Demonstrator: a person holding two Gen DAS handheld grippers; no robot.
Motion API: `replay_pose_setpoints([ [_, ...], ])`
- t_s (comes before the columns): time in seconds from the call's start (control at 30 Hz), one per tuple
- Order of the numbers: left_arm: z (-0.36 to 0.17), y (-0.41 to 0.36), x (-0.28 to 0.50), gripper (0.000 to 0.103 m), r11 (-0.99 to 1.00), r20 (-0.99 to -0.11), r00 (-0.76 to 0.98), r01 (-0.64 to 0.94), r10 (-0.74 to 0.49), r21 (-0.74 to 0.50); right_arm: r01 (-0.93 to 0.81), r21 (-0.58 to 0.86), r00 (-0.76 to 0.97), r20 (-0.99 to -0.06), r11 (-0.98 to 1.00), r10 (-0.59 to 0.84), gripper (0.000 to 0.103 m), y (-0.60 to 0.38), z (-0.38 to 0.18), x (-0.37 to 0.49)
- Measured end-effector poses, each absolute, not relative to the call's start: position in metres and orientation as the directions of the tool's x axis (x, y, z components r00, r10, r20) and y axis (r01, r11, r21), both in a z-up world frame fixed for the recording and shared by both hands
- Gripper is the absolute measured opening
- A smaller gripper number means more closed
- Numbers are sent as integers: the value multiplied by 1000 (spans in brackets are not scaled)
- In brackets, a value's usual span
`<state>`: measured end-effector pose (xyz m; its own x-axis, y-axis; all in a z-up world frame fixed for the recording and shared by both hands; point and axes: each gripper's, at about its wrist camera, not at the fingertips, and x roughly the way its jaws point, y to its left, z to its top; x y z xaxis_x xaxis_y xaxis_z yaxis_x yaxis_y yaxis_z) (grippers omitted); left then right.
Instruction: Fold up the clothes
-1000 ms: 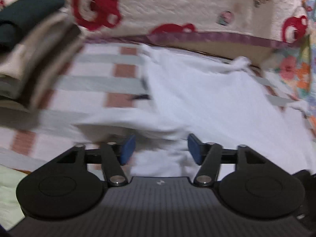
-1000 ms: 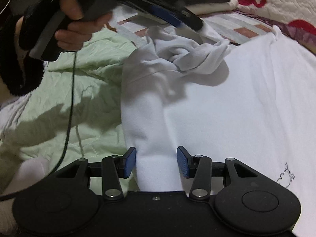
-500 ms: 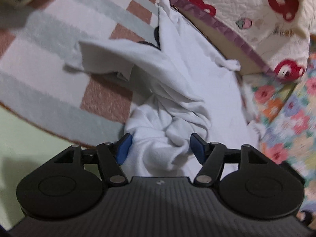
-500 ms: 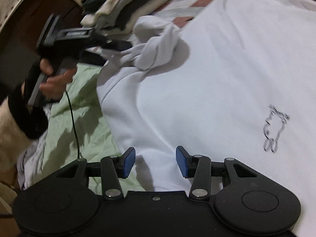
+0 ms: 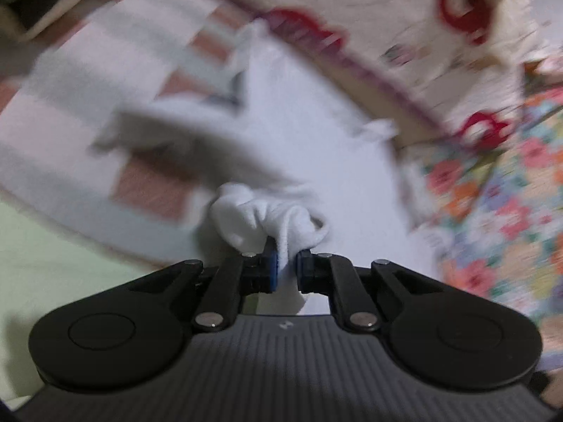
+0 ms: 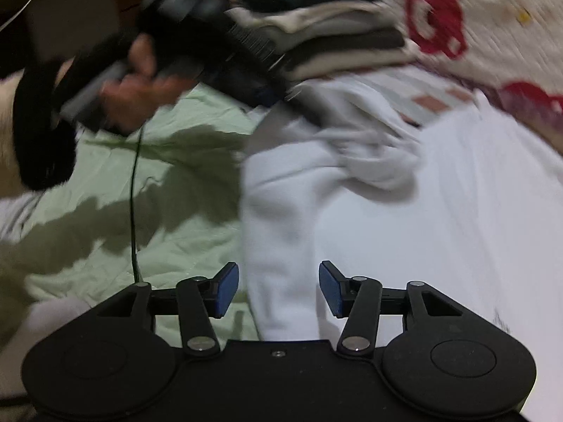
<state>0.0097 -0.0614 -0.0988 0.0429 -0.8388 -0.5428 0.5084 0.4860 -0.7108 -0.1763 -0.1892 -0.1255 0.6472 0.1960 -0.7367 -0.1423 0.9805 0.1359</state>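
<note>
Left tongs (image 5: 285,268) pinch the white garment's (image 6: 440,218) bunched sleeve; right tongs (image 6: 278,289) gape, straddling its near edge.

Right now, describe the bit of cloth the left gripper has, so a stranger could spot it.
Find the white garment spread over the bed. At its edge beside the striped blanket, a bunched white wad rises off the flat cloth. It alone is pinched in the left gripper, while the rest lies loose.

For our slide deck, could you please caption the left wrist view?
Left hand-held gripper shut on a bunched sleeve of the white garment spread on the bed.
</note>
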Motion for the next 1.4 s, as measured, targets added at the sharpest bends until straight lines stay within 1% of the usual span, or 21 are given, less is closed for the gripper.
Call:
replay_pose_setpoints([
  [0.03,-91,-66,11,9,454,-505,41,505,-862,-734,-137,133,652,-734,982,190,58,-189,-126,-173],
  [0.1,-83,-78,14,9,409,-455,29,490,-890,-770,-126,127,662,-728,984,178,65,-188,-128,-167],
  [0.13,-86,-83,16,9,417,-463,32,492,-886,-764,-121,124,667,-725,985,173,68,-187,-129,-163],
  [0.23,-94,-101,21,9,441,-488,41,498,-872,-746,-104,115,681,-716,988,155,68,-186,-132,-154],
  [0.3,-99,-112,25,9,457,-504,47,502,-862,-734,-57,121,684,-718,991,127,45,-196,-133,-153],
  [0.33,-101,-118,27,9,465,-512,50,504,-857,-728,-25,127,684,-721,992,110,18,-204,-133,-154],
  [0.37,-104,-124,28,9,472,-520,53,506,-852,-722,7,133,683,-724,991,92,12,-212,-132,-155],
  [0.57,-119,-158,39,12,517,-567,72,516,-820,-683,199,165,667,-745,966,-10,11,-260,-132,-160],
  [0.63,-128,-165,38,12,533,-587,64,506,-807,-678,261,174,657,-753,949,-43,17,-275,-131,-161],
  [0.67,-133,-166,37,12,542,-597,61,500,-800,-675,292,178,651,-757,940,-59,18,-283,-131,-162],
  [0.77,-145,-168,38,13,573,-611,85,466,-787,-674,383,189,630,-769,904,-106,28,-307,-131,-164],
  [0.87,-151,-168,38,14,587,-609,107,440,-786,-679,457,182,609,-777,871,-157,30,-326,-128,-167],
  [0.93,-152,-168,38,14,593,-610,117,435,-783,-678,402,145,638,-753,904,-163,32,-313,-111,-169],
  [1.03,-148,-173,37,15,598,-618,128,461,-776,-655,258,128,681,-727,957,-86,33,-293,-98,-168],
  [1.1,-146,-176,37,14,602,-623,136,478,-770,-640,196,129,664,-747,972,-34,42,-283,-101,-165],
  [1.13,-144,-178,37,12,603,-625,140,487,-768,-632,173,138,654,-757,975,-9,48,-281,-103,-165],
  [1.17,-143,-180,37,11,605,-627,144,495,-765,-624,174,150,638,-770,973,5,48,-283,-109,-166],
  [1.23,-140,-183,36,10,608,-632,154,514,-759,-605,201,156,608,-794,967,2,48,-287,-121,-168],
  [1.3,-131,-183,28,9,615,-638,181,550,-748,-565,201,223,634,-772,954,46,46,-294,-119,-174],
  [1.37,-121,-169,25,9,629,-641,204,550,-740,-550,200,289,660,-746,936,89,19,-300,-116,-180],
  [1.4,-116,-161,23,9,636,-643,216,550,-735,-542,198,322,672,-732,926,110,19,-304,-115,-184],
])
